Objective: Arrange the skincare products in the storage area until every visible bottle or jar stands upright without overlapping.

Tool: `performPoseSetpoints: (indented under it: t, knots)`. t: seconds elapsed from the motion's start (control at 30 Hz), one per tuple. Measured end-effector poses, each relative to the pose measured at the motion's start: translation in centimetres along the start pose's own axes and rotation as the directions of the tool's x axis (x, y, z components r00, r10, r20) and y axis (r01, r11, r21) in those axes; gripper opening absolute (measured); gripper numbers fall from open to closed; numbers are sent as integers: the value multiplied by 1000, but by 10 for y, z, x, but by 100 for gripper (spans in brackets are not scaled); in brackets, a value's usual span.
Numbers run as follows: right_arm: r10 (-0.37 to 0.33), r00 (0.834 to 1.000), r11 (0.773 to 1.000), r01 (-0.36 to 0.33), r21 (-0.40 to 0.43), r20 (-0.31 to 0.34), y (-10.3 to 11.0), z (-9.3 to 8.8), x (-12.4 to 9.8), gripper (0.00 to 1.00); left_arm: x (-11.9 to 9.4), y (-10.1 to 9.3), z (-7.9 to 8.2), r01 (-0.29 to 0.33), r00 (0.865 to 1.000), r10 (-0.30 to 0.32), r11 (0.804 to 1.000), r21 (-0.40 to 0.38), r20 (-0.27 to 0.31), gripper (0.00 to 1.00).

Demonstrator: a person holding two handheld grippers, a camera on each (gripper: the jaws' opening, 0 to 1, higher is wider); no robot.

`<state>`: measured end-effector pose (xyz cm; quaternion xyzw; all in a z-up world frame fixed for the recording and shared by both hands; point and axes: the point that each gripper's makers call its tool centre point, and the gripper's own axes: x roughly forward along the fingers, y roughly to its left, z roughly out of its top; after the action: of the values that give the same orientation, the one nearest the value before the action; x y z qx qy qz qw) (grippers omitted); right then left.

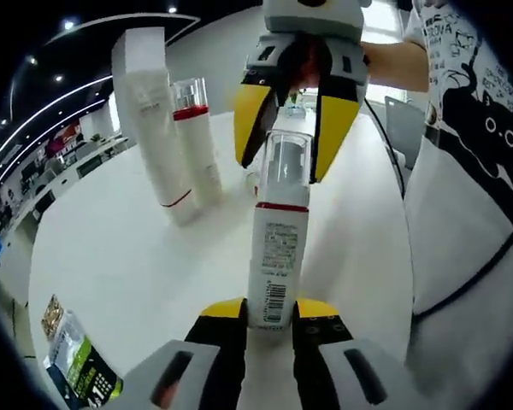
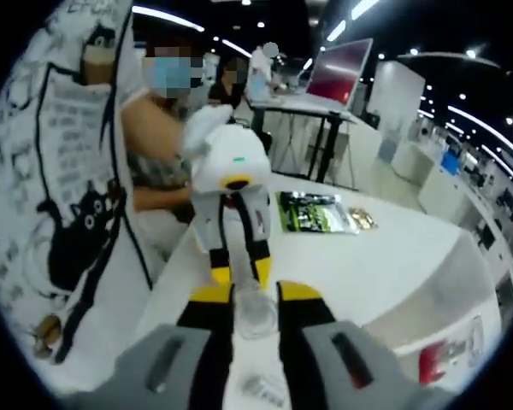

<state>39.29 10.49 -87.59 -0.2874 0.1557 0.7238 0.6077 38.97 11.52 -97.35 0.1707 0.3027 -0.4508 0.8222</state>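
Observation:
A white bottle (image 1: 278, 256) with a red band and a clear cap (image 1: 286, 158) hangs above the white table (image 1: 137, 256), held at both ends. My left gripper (image 1: 272, 309) is shut on its base end. My right gripper (image 1: 280, 166) comes in from the top of the left gripper view, its yellow jaws closed on the cap. In the right gripper view the cap (image 2: 255, 314) sits between my right gripper (image 2: 255, 295), and the left gripper (image 2: 239, 275) faces it. A second capped bottle (image 1: 197, 137) stands upright beside a tall white box (image 1: 145, 111).
A green snack packet (image 1: 73, 359) (image 2: 312, 213) lies near the table edge. The person holding the grippers, in a white cat-print shirt (image 1: 470, 196), stands close to the table. White products with red marking (image 2: 449, 354) show at the lower right of the right gripper view. Desks and other people are behind.

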Motion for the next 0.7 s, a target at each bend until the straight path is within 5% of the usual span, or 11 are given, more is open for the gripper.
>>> performPoseSetpoints:
  t: [0.17, 0.27, 0.37, 0.4, 0.43, 0.5, 0.63, 0.7]
  knots:
    - [-58, 996, 998, 56, 40, 62, -12, 7, 3, 18, 0, 3, -1, -10, 999, 12, 999, -47, 48, 18]
    - [-150, 974, 973, 115, 201, 169, -22, 15, -9, 21, 0, 4, -1, -14, 999, 17, 998, -60, 50, 18]
    - [-337, 900, 867, 181, 465, 278, -39, 8, -33, 27, 0, 4, -2, -15, 998, 19, 998, -65, 56, 18]
    - [-352, 894, 856, 188, 482, 276, -38, 4, -34, 27, 0, 4, -2, -16, 998, 20, 997, -75, 60, 18]
    - [-416, 872, 796, 212, 567, 258, -36, -8, -36, 28, 0, 5, -2, -20, 997, 26, 996, -85, 67, 18]
    - [-431, 858, 749, 168, 640, 279, -23, -11, -29, 29, 2, 6, -1, -27, 997, 35, 994, -108, 72, 18]
    - [-486, 840, 681, 192, 707, 240, -21, -17, -11, 29, 6, 6, 3, -47, 995, 58, 990, -133, 82, 18]
    - [-480, 844, 681, 187, 708, 239, -22, -15, -1, 29, 8, 6, 5, -57, 994, 72, 986, -156, 88, 18]
